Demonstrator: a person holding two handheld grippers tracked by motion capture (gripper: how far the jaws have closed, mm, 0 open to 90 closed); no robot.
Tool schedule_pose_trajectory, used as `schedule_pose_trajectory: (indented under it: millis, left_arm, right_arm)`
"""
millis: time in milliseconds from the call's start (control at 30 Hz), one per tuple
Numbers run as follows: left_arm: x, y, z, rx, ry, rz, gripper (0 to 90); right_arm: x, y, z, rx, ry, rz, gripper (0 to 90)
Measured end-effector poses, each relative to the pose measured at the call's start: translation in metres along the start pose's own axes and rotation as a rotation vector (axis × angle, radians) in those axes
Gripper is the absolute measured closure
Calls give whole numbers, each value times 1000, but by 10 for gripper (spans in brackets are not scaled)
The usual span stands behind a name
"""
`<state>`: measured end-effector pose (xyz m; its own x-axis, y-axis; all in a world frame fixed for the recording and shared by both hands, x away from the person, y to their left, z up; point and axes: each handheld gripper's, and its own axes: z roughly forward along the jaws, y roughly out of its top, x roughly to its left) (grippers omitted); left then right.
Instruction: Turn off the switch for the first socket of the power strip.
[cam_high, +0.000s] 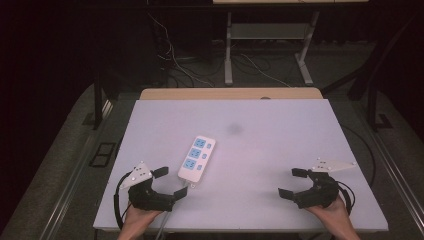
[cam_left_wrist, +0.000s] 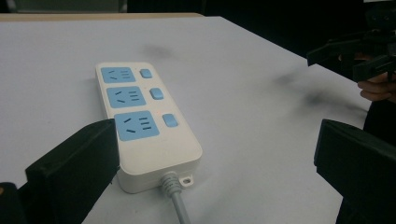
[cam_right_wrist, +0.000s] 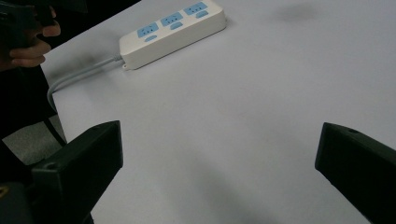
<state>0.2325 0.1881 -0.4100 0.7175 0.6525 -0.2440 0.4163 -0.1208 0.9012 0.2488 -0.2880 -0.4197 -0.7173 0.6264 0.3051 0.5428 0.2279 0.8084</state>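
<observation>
White plastic forms the body of the power strip (cam_high: 197, 158), which is laid flat on the pale table (cam_high: 280, 150), a little left of the table's middle, its three blue sockets facing up (a blue switch is set beside each). A grey cable (cam_left_wrist: 176, 200) is seen leaving the strip's near end towards the table's front edge. The left gripper (cam_high: 170, 183) is held just beside the strip's near end, jaws spread wide and grasping nothing; one jaw is seen close against the strip's corner in the left gripper view. The right gripper (cam_high: 293, 182) is held well apart from the strip, near the table's front right, likewise spread and empty.
</observation>
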Motion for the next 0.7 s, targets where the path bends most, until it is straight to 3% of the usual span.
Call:
schedule_pose_trajectory:
  millis: [467,700]
  left_arm:
    - [-3,7,1,36,0,30,0]
    - [-1,17,0,54,1,25,0]
  right_arm:
    - [-1,-1,-1,0,-10,3,6]
    - [-1,-1,-1,3,-12,2,6]
